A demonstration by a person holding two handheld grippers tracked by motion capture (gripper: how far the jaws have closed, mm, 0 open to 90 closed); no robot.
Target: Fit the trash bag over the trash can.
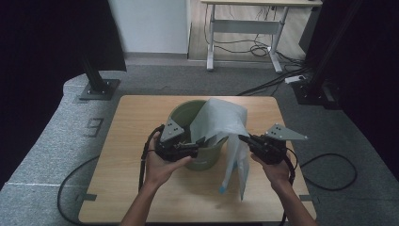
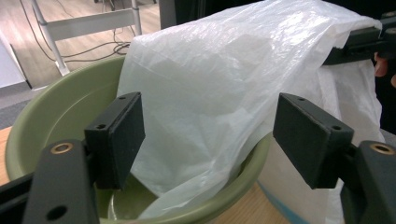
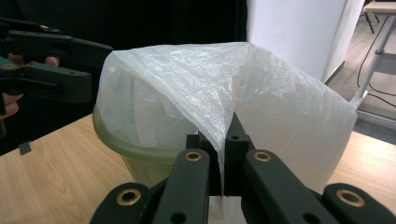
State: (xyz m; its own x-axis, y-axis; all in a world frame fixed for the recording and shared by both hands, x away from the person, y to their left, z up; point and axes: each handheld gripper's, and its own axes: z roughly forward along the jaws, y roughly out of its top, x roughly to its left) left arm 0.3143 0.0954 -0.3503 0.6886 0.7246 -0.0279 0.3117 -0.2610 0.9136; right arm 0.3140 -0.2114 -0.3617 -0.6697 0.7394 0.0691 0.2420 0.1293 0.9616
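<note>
A thin white bag is being put over the green bin: its edge is pinched in the right claw, while the left claw is wide open in front of it and should be shut on the bag next.

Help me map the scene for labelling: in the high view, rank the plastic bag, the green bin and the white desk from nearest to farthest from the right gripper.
1. plastic bag: pinched in the right gripper.
2. green bin: just left, mid-table.
3. white desk: far back, across the floor.

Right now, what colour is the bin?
Pale olive green bin, clearest in the left gripper view.
</note>
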